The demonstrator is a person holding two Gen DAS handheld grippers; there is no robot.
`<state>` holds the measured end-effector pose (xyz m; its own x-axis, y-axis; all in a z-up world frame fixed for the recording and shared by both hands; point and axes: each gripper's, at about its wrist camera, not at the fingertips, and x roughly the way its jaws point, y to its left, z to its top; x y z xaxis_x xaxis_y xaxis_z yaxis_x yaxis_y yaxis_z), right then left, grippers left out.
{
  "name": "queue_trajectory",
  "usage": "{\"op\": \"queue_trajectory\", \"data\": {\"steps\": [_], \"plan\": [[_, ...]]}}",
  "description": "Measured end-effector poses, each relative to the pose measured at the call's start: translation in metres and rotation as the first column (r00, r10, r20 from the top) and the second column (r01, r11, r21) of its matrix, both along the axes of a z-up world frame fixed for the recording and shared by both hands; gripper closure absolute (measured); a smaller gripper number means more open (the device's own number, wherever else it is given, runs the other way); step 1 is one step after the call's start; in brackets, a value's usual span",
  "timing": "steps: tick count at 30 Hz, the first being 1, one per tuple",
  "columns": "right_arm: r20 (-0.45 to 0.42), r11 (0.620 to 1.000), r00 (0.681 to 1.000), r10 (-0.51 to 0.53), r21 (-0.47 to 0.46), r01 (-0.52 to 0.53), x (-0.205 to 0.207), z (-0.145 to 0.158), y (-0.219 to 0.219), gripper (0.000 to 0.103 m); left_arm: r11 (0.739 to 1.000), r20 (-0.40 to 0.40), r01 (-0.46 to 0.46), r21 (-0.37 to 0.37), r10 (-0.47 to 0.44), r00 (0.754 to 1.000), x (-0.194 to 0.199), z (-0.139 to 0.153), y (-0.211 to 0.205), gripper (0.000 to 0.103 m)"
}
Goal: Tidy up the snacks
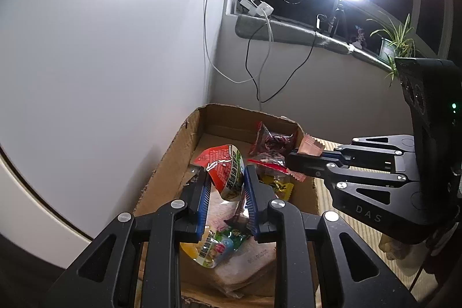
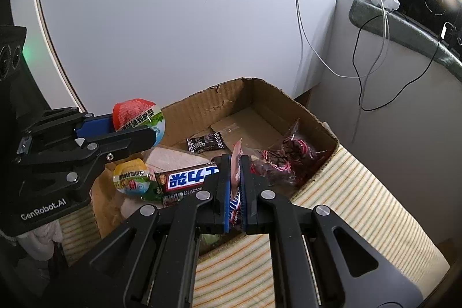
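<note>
Both tongs loaded: left tongs (image 1: 226, 186) grasp a red-topped jelly cup (image 1: 223, 169), right tongs (image 2: 235, 186) clamp a thin pink wrapper (image 2: 236, 163), both over the cardboard box (image 2: 288, 103). Box already holds a chocolate bar (image 2: 184, 178), a second jelly cup (image 2: 131, 176) at 9 o'clock and a red bag (image 2: 286, 158) at 3 o'clock. Judging by that, mostly done; these two drops remain.

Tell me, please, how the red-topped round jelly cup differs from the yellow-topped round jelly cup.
The red-topped jelly cup is clamped in the left gripper and held above the cardboard box; the yellow-topped jelly cup lies loose inside the box, beside the brown chocolate bar. The red-topped cup's lid is red and white with a green edge; the yellow-topped cup's is yellow, white and green. Both are round foil-lidded cups with similar printed lettering.
</note>
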<state>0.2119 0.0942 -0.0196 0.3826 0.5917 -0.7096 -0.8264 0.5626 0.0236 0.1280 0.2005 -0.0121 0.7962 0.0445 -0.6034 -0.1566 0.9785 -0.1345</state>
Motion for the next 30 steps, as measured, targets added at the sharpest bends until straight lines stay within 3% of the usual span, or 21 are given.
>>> {"op": "queue_trajectory", "data": {"steps": [13,15,17,30], "plan": [[-0.016,1.000,1.000,-0.002,-0.010,0.002,0.006,-0.004,0.005,0.095,1.000,0.002,-0.015,-0.001,0.015,1.000,-0.001,0.001,0.005,0.079],[-0.009,1.000,1.000,-0.004,-0.014,0.004,0.006,-0.005,0.005,0.085,1.000,0.004,-0.019,0.004,0.019,1.000,-0.002,0.002,0.005,0.071],[0.002,1.000,1.000,-0.011,-0.011,0.011,0.005,-0.004,0.005,0.063,1.000,0.006,-0.021,0.007,0.021,1.000,-0.002,0.002,0.005,0.068],[0.068,0.999,0.996,-0.054,0.004,0.054,-0.001,0.009,-0.008,0.020,0.998,0.018,-0.058,0.024,0.058,0.998,-0.010,0.008,0.007,0.041]]}}
